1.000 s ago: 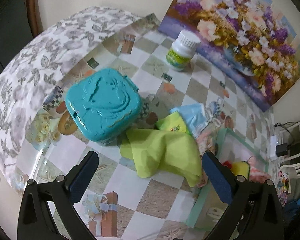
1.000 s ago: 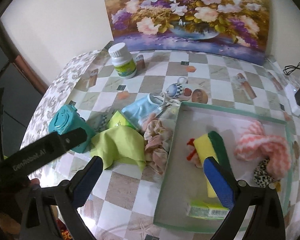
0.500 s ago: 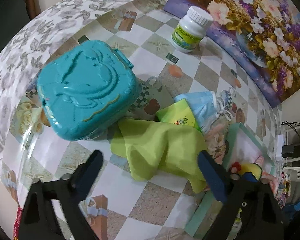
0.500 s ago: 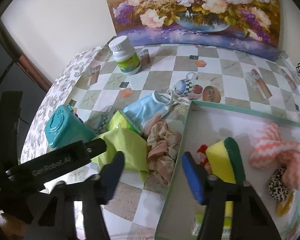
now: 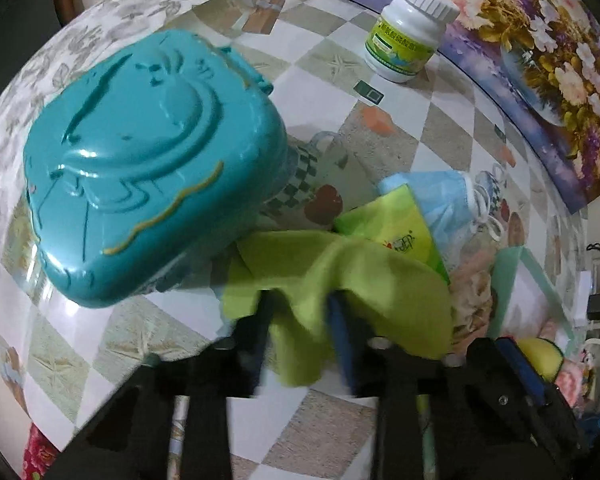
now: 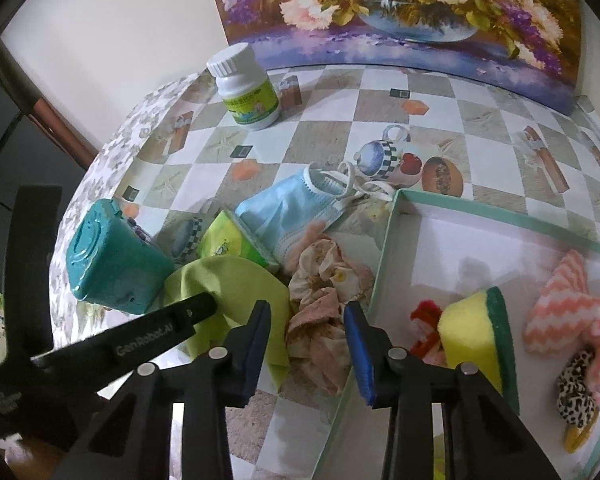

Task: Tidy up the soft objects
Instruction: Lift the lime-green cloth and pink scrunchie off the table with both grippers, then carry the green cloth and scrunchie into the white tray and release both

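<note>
Two hand-held grippers work nearest: left hand-held gripper (image 5: 300,320), jaws just closing, pinches the limp, light green cloth (image 5: 340,280) mid-fold; right hand-held gripper (image 6: 306,332), also closing, straddles the floppy pink scrunchie (image 6: 324,300) beside the tray (image 6: 384,264), pads not visibly pressing.

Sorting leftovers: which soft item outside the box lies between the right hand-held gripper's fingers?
The crumpled pink floral fabric, beside the box wall; not the green cloth.

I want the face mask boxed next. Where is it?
In the right wrist view, the blue face mask lies on the table left of the box, between the green packet and the floral cloth.
</note>
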The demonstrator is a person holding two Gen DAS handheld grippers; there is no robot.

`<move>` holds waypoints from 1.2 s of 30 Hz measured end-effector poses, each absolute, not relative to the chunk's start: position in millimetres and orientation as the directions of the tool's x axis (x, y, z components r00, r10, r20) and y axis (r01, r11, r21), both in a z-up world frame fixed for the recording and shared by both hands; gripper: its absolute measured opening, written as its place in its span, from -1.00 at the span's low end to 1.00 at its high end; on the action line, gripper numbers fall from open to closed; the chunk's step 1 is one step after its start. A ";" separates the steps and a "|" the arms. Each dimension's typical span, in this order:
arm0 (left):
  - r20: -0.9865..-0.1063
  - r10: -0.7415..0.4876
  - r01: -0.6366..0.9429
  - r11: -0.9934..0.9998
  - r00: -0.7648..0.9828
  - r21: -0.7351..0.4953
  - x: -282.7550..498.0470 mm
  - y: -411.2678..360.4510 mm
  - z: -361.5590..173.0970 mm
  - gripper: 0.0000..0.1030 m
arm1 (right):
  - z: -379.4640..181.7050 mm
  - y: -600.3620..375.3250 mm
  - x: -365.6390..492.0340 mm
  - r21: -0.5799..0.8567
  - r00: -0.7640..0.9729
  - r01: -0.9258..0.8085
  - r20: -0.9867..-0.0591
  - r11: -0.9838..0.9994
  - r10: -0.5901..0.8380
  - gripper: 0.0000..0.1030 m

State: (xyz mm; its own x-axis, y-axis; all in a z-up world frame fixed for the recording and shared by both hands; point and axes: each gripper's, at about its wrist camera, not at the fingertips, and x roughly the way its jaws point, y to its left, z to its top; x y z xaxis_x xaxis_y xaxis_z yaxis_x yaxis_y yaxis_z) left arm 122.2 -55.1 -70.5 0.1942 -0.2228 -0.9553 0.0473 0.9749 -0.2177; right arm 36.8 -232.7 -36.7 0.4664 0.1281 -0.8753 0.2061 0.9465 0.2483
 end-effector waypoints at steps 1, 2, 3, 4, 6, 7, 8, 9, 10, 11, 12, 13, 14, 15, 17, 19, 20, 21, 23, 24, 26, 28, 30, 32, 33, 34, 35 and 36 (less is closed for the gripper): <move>-0.956 -0.225 0.043 0.974 0.191 -0.220 122.9 -54.3 -71.6 -0.77 | -37.8 -232.6 38.1 0.249 0.466 0.206 -0.876 0.946 0.129 -0.31; -0.955 -0.224 0.038 0.974 0.193 -0.221 123.1 -53.2 -72.1 -0.84 | -39.2 -232.3 39.1 0.251 0.463 0.205 -0.876 0.946 0.132 -0.31; -0.956 -0.222 0.032 0.975 0.192 -0.220 123.4 -52.2 -72.6 -0.87 | -40.2 -232.1 39.9 0.252 0.461 0.205 -0.877 0.946 0.134 -0.31; -0.956 -0.223 0.026 0.975 0.190 -0.222 123.6 -50.2 -72.8 -0.87 | -41.7 -231.2 40.9 0.252 0.458 0.202 -0.879 0.947 0.136 -0.31; -0.957 -0.225 0.015 0.974 0.185 -0.226 123.7 -46.3 -72.8 -0.88 | -44.5 -229.2 42.5 0.253 0.451 0.196 -0.881 0.948 0.142 -0.31; -0.958 -0.223 0.004 0.974 0.181 -0.226 123.9 -43.4 -73.0 -0.88 | -46.7 -228.2 43.4 0.253 0.445 0.194 -0.884 0.948 0.144 -0.31; -0.958 -0.223 -0.008 0.974 0.179 -0.228 124.2 -40.4 -73.0 -0.88 | -48.1 -227.7 43.9 0.252 0.441 0.195 -0.886 0.948 0.145 -0.31; -0.958 -0.226 -0.017 0.972 0.177 -0.232 124.5 -37.8 -73.0 -0.89 | -49.8 -227.1 44.4 0.251 0.437 0.195 -0.888 0.948 0.146 -0.31; -0.958 -0.228 -0.027 0.971 0.173 -0.236 124.7 -34.6 -73.2 -0.89 | -51.8 -226.2 44.8 0.250 0.431 0.194 -0.890 0.949 0.147 -0.31; -0.959 -0.226 -0.038 0.971 0.171 -0.236 125.1 -31.7 -73.3 -0.89 | -53.3 -225.2 45.0 0.247 0.426 0.192 -0.893 0.950 0.146 -0.31; -0.960 -0.224 -0.045 0.971 0.169 -0.234 126.4 -30.0 -73.4 -0.89 | -54.7 -224.2 45.0 0.241 0.421 0.189 -0.896 0.952 0.143 -0.31; -0.961 -0.222 -0.054 0.971 0.167 -0.234 126.7 -27.3 -73.2 -0.89 | -56.5 -222.7 45.2 0.229 0.412 0.188 -0.901 0.955 0.135 -0.31; -0.961 -0.223 -0.059 0.970 0.165 -0.236 126.8 -25.2 -73.1 -0.89 | -58.8 -221.0 45.2 0.217 0.402 0.185 -0.907 0.959 0.127 -0.31; -0.961 -0.225 -0.064 0.969 0.163 -0.238 127.0 -24.1 -72.9 -0.89 | -61.0 -219.4 45.3 0.208 0.394 0.182 -0.911 0.961 0.123 -0.30; -0.961 -0.228 -0.071 0.968 0.160 -0.241 126.8 -21.7 -72.0 -0.89 | -66.2 -215.3 45.7 0.194 0.377 0.171 -0.919 0.966 0.118 -0.31; -0.962 -0.225 -0.071 0.969 0.157 -0.238 126.1 -19.1 -71.6 -0.89 | -70.7 -210.1 46.6 0.161 0.362 0.160 -0.927 0.974 0.093 -0.39; -0.962 -0.225 -0.072 0.969 0.154 -0.238 126.2 -18.8 -72.4 -0.88 | -71.9 -208.0 46.6 0.143 0.361 0.154 -0.929 0.978 0.079 -0.40; -0.963 -0.224 -0.073 0.969 0.150 -0.236 124.5 -17.8 -73.3 -0.89 | -72.6 -206.8 46.3 0.133 0.363 0.150 -0.929 0.980 0.071 -0.42; -0.964 -0.218 -0.071 0.970 0.150 -0.231 120.6 -19.2 -75.2 -0.89 | -73.8 -205.8 45.4 0.113 0.368 0.151 -0.929 0.982 0.051 -0.57; -0.965 -0.215 -0.067 0.972 0.151 -0.227 124.4 -23.5 -77.1 -0.89 | -74.4 -206.0 45.2 0.104 0.371 0.154 -0.928 0.982 0.040 -0.65; -0.966 -0.210 -0.066 0.973 0.152 -0.222 127.6 -28.0 -79.8 -0.89 | -74.4 -208.7 44.5 0.112 0.373 0.167 -0.927 0.979 0.042 -0.68; -0.965 -0.218 -0.071 0.970 0.148 -0.231 127.8 -30.8 -79.9 -0.89 | -72.6 -210.7 44.0 0.115 0.374 0.175 -0.927 0.978 0.042 -0.69; -0.963 -0.229 -0.074 0.968 0.144 -0.241 128.7 -31.8 -79.7 -0.89 | -70.4 -211.8 45.5 0.117 0.377 0.174 -0.925 0.978 0.044 -0.69; -0.960 -0.234 -0.063 0.967 0.151 -0.246 127.2 -34.0 -76.4 -0.89 | -66.3 -214.1 46.0 0.123 0.385 0.173 -0.922 0.977 0.047 -0.69; -0.959 -0.237 -0.058 0.967 0.155 -0.248 127.1 -34.5 -74.8 -0.89 | -64.5 -215.3 46.0 0.126 0.388 0.175 -0.920 0.976 0.050 -0.70; -0.957 -0.244 -0.051 0.966 0.160 -0.255 126.8 -35.7 -72.4 -0.89 | -61.9 -216.5 44.9 0.135 0.394 0.179 -0.918 0.975 0.055 -0.70; -0.954 -0.252 -0.047 0.964 0.164 -0.263 126.7 -36.3 -69.9 -0.89 | -59.8 -218.0 44.4 0.143 0.399 0.181 -0.915 0.973 0.060 -0.70; -0.951 -0.258 -0.043 0.962 0.168 -0.269 126.2 -36.3 -66.9 -0.90 | -57.0 -219.7 43.5 0.149 0.405 0.183 -0.912 0.972 0.064 -0.71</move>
State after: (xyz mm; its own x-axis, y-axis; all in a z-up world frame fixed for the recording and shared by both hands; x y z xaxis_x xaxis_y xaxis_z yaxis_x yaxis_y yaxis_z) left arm 126.2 -36.3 -66.9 0.1676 -0.2583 -0.9514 -0.0432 0.9622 -0.2689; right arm 43.5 -219.7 -57.0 0.4053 0.0639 -0.9120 0.1829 0.9717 0.1494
